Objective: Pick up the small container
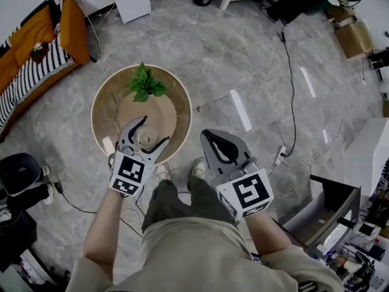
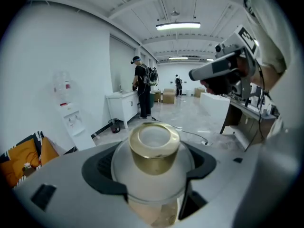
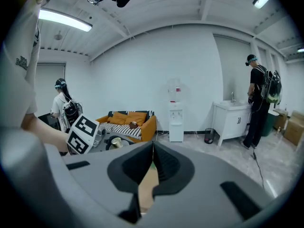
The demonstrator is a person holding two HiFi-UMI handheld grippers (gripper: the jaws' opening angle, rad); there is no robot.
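The small container (image 1: 144, 139) is a frosted glass jar (image 2: 153, 167) with a gold neck. It sits between the jaws of my left gripper (image 1: 155, 130), which is shut on it over the near part of the round wooden table (image 1: 100, 111). In the left gripper view the jaws close on the jar's round body on both sides (image 2: 152, 161). Whether the jar rests on the table cannot be told. My right gripper (image 1: 206, 134) is shut on nothing, to the right of the table's edge above the floor. In its own view the jaws meet (image 3: 152, 146), and the left gripper (image 3: 81, 134) shows at the left.
A green potted plant (image 1: 144, 85) stands at the table's far side. A sofa with orange cushions (image 1: 36, 47) is at far left, and a black chair (image 1: 21, 175) at near left. Cables (image 1: 290, 84) run over the grey floor. A person (image 2: 141, 91) stands by a white cabinet.
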